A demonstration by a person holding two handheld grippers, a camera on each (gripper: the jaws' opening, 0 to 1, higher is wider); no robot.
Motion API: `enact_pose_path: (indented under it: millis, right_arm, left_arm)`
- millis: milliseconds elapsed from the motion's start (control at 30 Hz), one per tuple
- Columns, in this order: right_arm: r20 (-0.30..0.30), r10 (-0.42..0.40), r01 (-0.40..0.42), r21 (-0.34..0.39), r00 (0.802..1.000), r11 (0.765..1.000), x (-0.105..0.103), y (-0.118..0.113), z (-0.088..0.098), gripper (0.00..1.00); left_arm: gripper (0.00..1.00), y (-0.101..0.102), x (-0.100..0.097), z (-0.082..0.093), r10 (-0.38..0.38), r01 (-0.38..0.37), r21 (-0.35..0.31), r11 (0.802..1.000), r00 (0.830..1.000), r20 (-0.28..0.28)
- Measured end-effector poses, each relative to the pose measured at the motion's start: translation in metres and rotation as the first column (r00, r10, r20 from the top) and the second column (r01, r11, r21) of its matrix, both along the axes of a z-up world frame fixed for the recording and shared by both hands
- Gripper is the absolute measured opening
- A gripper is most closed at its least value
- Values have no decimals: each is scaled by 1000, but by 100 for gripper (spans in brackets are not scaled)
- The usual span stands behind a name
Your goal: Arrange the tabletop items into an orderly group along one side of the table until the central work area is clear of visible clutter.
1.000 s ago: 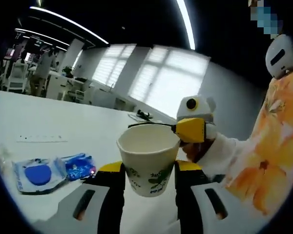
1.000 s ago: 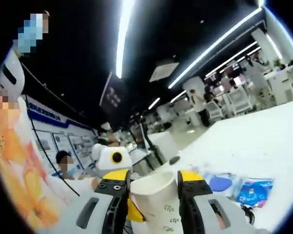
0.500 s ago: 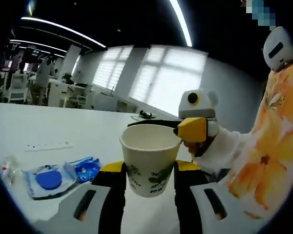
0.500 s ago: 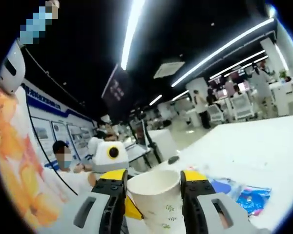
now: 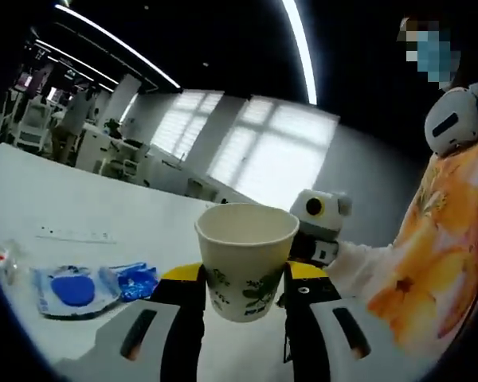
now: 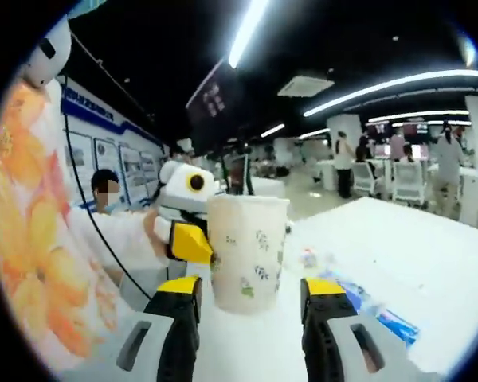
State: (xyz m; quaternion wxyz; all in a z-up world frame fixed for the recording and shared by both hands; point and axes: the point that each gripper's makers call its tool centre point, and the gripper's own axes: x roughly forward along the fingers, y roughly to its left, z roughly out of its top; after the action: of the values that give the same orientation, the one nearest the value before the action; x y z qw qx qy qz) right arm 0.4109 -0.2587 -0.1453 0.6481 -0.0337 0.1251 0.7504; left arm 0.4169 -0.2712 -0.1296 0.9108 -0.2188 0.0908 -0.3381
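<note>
White table (image 5: 80,199) below: left gripper (image 5: 243,278) pinches white paper cup with green leaves (image 5: 245,259); right gripper (image 6: 243,290) open, empty. Keep cup upright, lower slowly.

claws: yellow-tipped black jaws, grey bodies | left claw (image 5: 243,274) | right claw (image 6: 251,286) | sleeve (image 5: 442,239): orange floral

Place: open-plan office or lab hall
Ceiling: dark, with long strip lights (image 6: 386,82)
Furniture: white desks and chairs (image 6: 398,179), people among them
Walls: blinded windows (image 5: 259,143), poster boards (image 6: 131,171)
</note>
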Motion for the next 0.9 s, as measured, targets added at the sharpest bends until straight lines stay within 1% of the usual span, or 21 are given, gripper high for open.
enact_pose_path:
  millis: [67, 100, 133, 200, 267, 367, 400, 433, 467, 500, 533, 567, 600, 633, 667, 700, 767, 800, 833, 867, 900]
  right_arm:
    - [6, 17, -16, -16, 1000, 1000, -5, 8, -3, 39]
    - [72, -16, 18, -25, 997, 1000, 2, 10, -7, 40]
    - [76, -2, 3, -17, 997, 1000, -2, 12, -6, 40]
    - [70, -1, 2, -14, 998, 1000, -3, 12, -7, 39]
    - [84, -12, 12, 2, 996, 1000, -3, 12, -6, 39]
    - [115, -41, 42, -4, 993, 999, 3, 11, -9, 38]
    - [124, -66, 67, -6, 990, 998, 8, 10, -11, 38]
    - [131, -85, 86, -7, 988, 996, 12, 9, -12, 38]
    - [137, -105, 107, -6, 985, 994, 15, 8, -13, 38]
    - [145, -122, 124, -3, 982, 992, 18, 7, -13, 38]
    - [157, -140, 142, -1, 978, 990, 21, 6, -14, 38]
    - [165, -155, 157, -4, 974, 988, 23, 5, -14, 39]
    - [192, -165, 171, -16, 967, 985, 26, 4, -16, 39]
    - [210, -168, 175, -18, 963, 984, 26, 3, -17, 39]
    - [233, -165, 175, -22, 958, 984, 26, 4, -18, 39]
    - [279, -164, 177, -22, 946, 984, 25, 5, -18, 39]
    - [310, -160, 174, -16, 937, 985, 21, 9, -18, 39]
    - [314, -163, 175, -12, 935, 984, 19, 11, -17, 39]
    - [322, -166, 177, -4, 932, 984, 18, 13, -17, 39]
    - [331, -172, 182, -1, 928, 983, 18, 15, -17, 39]
    - [344, -181, 191, 3, 921, 982, 19, 15, -17, 39]
  left_arm:
    - [37, -3, 2, -2, 0, 0, 9, 1000, 1000, -3]
    - [37, -1, 2, -2, 11, -11, 17, 1000, 1000, -3]
    - [38, 1, 3, -4, 19, -19, 39, 999, 1000, 0]
    - [38, 3, 0, -4, 19, -19, 46, 999, 1000, 0]
    - [39, 5, -1, -4, 30, -30, 50, 998, 1000, 4]
    - [41, 7, -2, -4, 49, -50, 72, 996, 999, 8]
    - [44, 10, -1, -3, 71, -71, 82, 994, 997, 11]
    - [49, 17, 2, -1, 111, -112, 91, 990, 994, 15]
    - [58, 23, 4, 1, 144, -145, 97, 985, 989, 18]
    - [63, 28, 5, 5, 176, -177, 108, 978, 984, 21]
    - [67, 32, 4, 10, 191, -194, 157, 968, 981, 37]
    - [66, 33, 3, 15, 188, -197, 202, 959, 980, 60]
    - [64, 39, 2, 21, 181, -199, 260, 945, 979, 93]
    - [60, 35, 1, 25, 154, -180, 307, 934, 982, 108]
    - [57, 27, 0, 30, 119, -155, 362, 919, 986, 120]
    - [54, 18, 0, 34, 79, -129, 429, 894, 988, 132]
    - [46, 5, 4, 36, 37, -101, 500, 860, 990, 137]
    - [42, -1, 7, 37, 23, -90, 506, 858, 990, 137]
    - [34, -8, 10, 34, 10, -67, 497, 865, 993, 117]
    - [27, -12, 11, 28, 3, -41, 492, 870, 997, 79]
    - [20, -12, 15, 21, 22, -36, 485, 874, 999, 35]
